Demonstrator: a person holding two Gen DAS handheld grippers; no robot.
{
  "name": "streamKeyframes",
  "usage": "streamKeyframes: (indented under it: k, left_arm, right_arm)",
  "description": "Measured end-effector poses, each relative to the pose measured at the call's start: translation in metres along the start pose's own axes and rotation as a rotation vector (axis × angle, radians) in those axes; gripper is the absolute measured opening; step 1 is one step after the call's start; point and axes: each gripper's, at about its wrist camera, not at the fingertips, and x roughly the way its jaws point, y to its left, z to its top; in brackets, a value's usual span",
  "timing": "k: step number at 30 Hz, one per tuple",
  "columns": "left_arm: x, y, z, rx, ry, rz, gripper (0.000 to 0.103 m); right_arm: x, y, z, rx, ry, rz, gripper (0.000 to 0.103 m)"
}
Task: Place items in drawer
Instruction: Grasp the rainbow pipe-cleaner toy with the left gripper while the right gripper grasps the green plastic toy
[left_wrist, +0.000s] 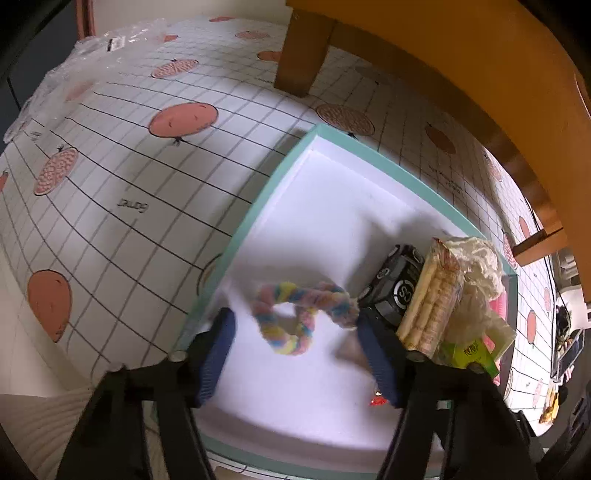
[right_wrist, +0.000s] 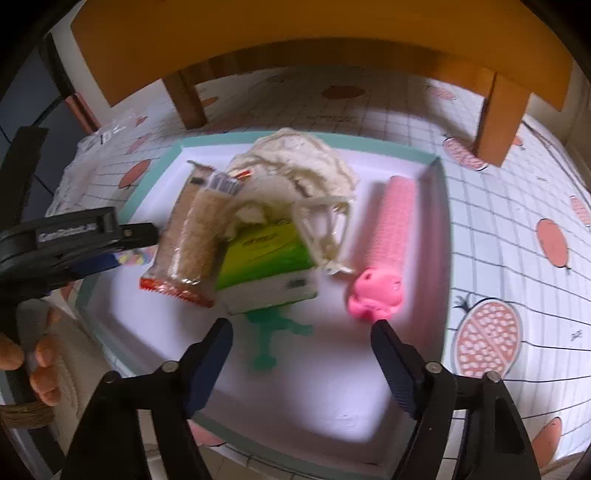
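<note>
A white drawer with a teal rim (left_wrist: 251, 218) lies on the checked cloth. In it, a pastel braided rope ring (left_wrist: 295, 317) rests on the floor between the wide-apart fingers of my left gripper (left_wrist: 295, 325), which is open. Right of the ring sit a black toy car (left_wrist: 397, 284), a cracker packet (left_wrist: 432, 299), a cream bag (left_wrist: 476, 266) and a green box (left_wrist: 472, 352). My right gripper (right_wrist: 302, 328) hangs open over the drawer's near end, just above a green rubbery toy (right_wrist: 273, 332). A pink tubular toy (right_wrist: 388, 251) lies by the right wall (right_wrist: 441, 221).
A wooden stool stands over the far end of the drawer, with its legs (left_wrist: 303, 51) (right_wrist: 502, 118) on the cloth. A clear plastic bag (left_wrist: 110, 44) lies at the cloth's far left corner. A person's hand (right_wrist: 40, 354) holds the left gripper's handle.
</note>
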Motion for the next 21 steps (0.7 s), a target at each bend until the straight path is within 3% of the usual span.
streamKeyframes:
  k: [5, 11, 18, 21]
  left_arm:
    - [0.003, -0.003, -0.001, 0.007, 0.007, -0.027, 0.048]
    - [0.004, -0.007, -0.004, 0.020, 0.014, -0.045, 0.038]
    - [0.005, -0.010, -0.007, 0.024, 0.022, -0.069, 0.027]
    - [0.005, -0.011, -0.008, 0.024, 0.020, -0.074, 0.025]
  right_arm:
    - [0.002, 0.004, -0.001, -0.016, 0.011, 0.003, 0.048]
    - [0.000, 0.001, -0.003, -0.017, 0.015, 0.004, 0.030]
    - [-0.003, -0.004, -0.006, 0.006, 0.029, 0.022, 0.014]
    - [-0.005, -0.010, -0.007, 0.044, 0.035, 0.043, 0.014]
